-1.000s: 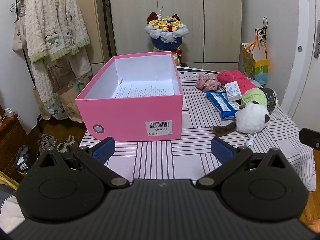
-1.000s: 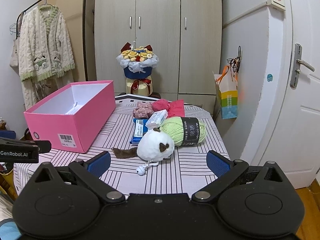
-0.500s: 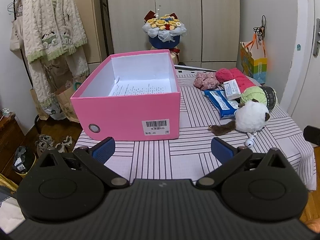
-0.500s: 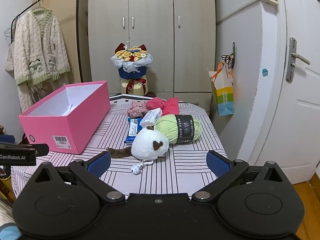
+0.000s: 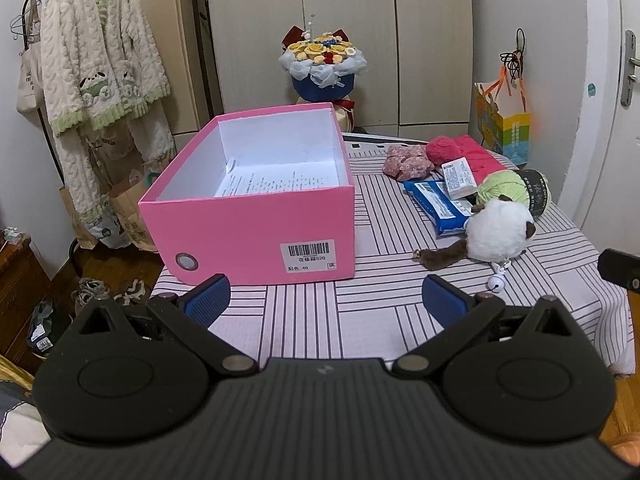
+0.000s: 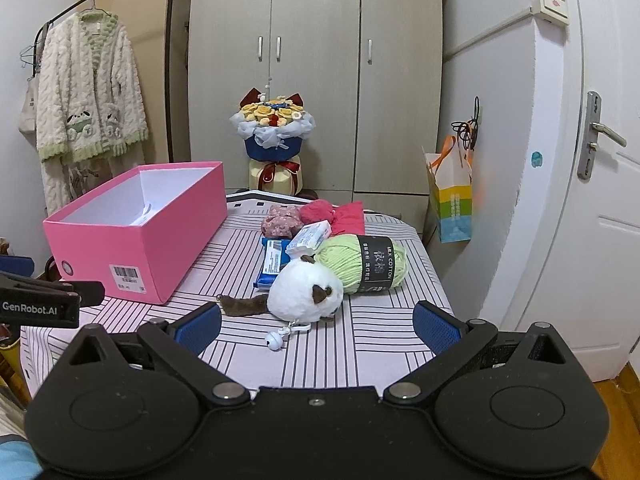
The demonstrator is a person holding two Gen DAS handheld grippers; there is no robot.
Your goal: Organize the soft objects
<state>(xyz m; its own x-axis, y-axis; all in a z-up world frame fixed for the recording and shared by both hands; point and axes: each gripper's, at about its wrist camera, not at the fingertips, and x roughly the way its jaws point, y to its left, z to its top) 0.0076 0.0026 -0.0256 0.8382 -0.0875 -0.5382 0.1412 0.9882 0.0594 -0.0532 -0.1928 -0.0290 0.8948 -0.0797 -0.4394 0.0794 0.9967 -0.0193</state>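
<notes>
Striped tablecloth (image 6: 372, 344) holds the white plush (image 6: 306, 295) just ahead of the right tool (image 6: 316, 326), blades apart, empty.

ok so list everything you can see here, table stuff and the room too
pink box: 1, pink outside, white inside, open, left part of table, a printed sheet in it
white plush toy: 1, white with brown tail and a small bell, near front of table
green yarn: 1, light green, black label, behind plush
blue packet: 1, blue and white, flat on table
white packet: 1, lying on blue packet
floral cloth: 1, pinkish, far side
red yarn: 1, far side
red cloth: 1, beside red yarn
table: 1, striped cloth
bouquet: 1, behind table
wardrobe: 1, beige
robe: 1, cream and green, hanging
gift bag: 1, rainbow
door: 1, white
left tool: open
right tool: open
</notes>
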